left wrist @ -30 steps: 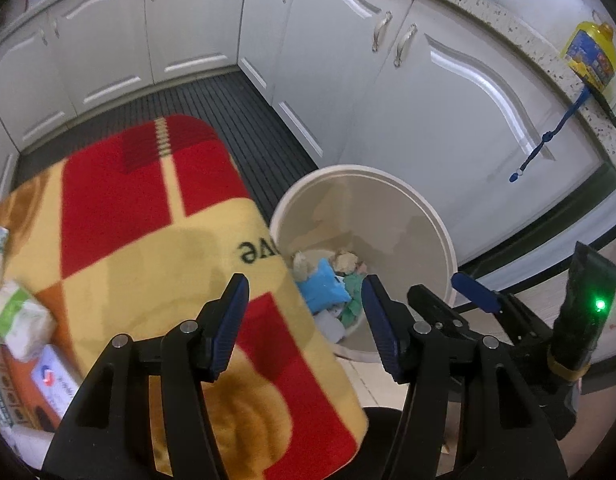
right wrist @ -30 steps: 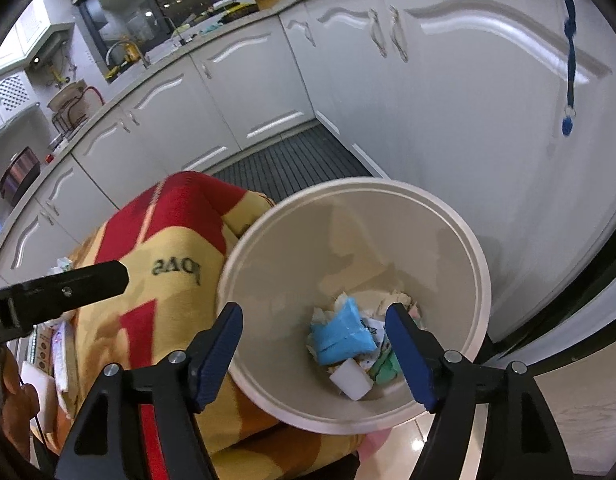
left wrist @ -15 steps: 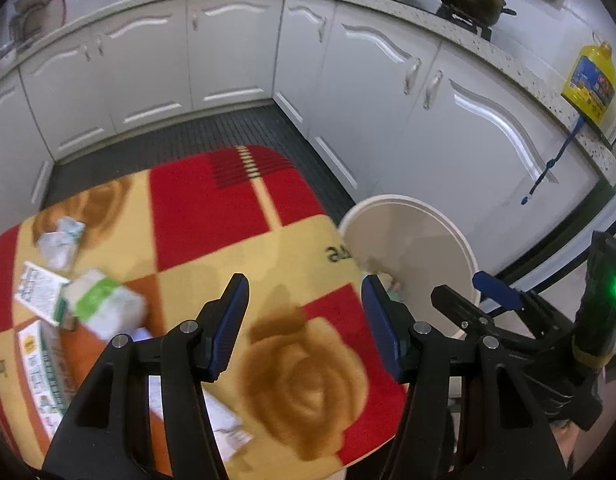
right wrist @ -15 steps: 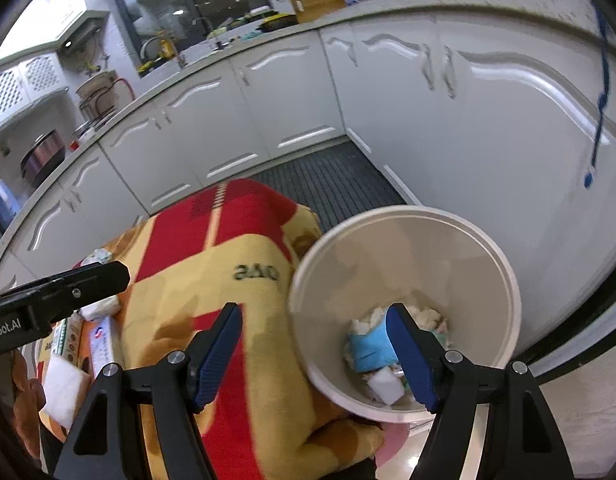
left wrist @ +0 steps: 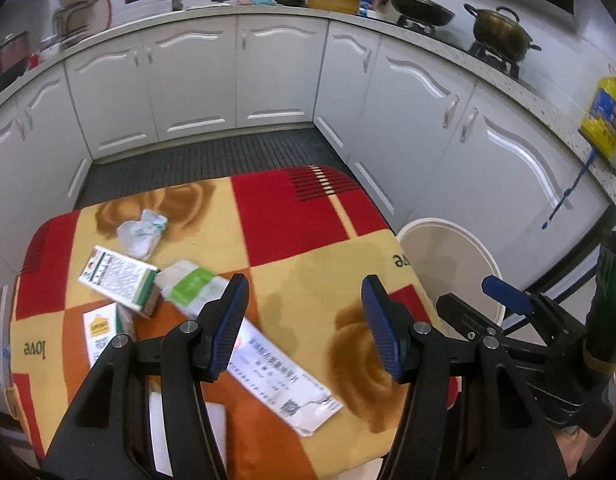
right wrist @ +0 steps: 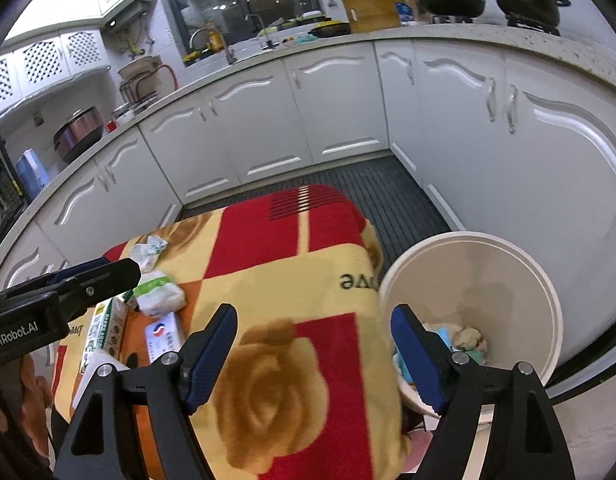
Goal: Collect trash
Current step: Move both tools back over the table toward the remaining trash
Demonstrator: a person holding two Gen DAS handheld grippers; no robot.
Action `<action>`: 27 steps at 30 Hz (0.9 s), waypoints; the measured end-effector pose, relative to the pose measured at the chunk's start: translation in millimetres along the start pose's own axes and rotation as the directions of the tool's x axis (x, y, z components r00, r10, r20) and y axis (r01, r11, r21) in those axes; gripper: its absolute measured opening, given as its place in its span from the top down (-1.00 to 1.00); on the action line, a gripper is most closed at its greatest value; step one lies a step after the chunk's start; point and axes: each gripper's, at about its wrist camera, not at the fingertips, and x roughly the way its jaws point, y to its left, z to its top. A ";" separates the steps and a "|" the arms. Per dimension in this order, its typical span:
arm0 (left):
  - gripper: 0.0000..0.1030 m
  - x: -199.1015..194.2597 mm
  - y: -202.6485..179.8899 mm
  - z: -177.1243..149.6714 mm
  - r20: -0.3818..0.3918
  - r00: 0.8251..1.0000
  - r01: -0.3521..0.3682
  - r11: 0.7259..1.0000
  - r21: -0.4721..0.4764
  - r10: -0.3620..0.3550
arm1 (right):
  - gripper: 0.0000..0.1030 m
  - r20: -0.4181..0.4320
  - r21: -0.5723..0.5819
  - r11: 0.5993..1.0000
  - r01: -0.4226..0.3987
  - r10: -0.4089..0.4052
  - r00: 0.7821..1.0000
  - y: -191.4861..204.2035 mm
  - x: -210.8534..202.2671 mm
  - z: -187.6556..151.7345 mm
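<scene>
Both grippers are open and empty above a table covered by a red and yellow blanket. My left gripper hovers over a long white printed packet. Left of it lie a green and white packet, a green and white box, a crumpled wrapper and another small box. My right gripper is over the blanket's right edge, beside the white bin, which holds blue and pale scraps. The bin also shows in the left wrist view.
White kitchen cabinets wrap around the back and right. A dark ribbed mat covers the floor between them and the table. A yellow oil bottle and pots stand on the counter. The left gripper's body reaches in at the left.
Both grippers have pulled back and to the left from over the bin to above the table. The trash on the blanket has come into view. Both stay open.
</scene>
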 end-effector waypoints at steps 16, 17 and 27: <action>-0.11 -17.8 51.9 -18.5 -0.001 0.999 -0.043 0.996 -0.074 0.043 | -0.50 -0.024 -0.085 0.996 -0.028 0.026 0.999 45.0 1.6 -4.0; -0.11 -18.9 55.8 -19.1 -0.002 0.999 -0.040 0.996 -0.080 0.040 | -0.50 -0.026 -0.089 0.996 -0.032 0.030 0.999 48.0 2.2 -4.1; -0.30 -24.3 121.9 -27.2 -0.054 0.998 0.003 0.979 -0.202 -0.014 | -0.54 -0.085 -0.146 0.985 -0.096 0.084 0.993 80.7 19.9 -14.0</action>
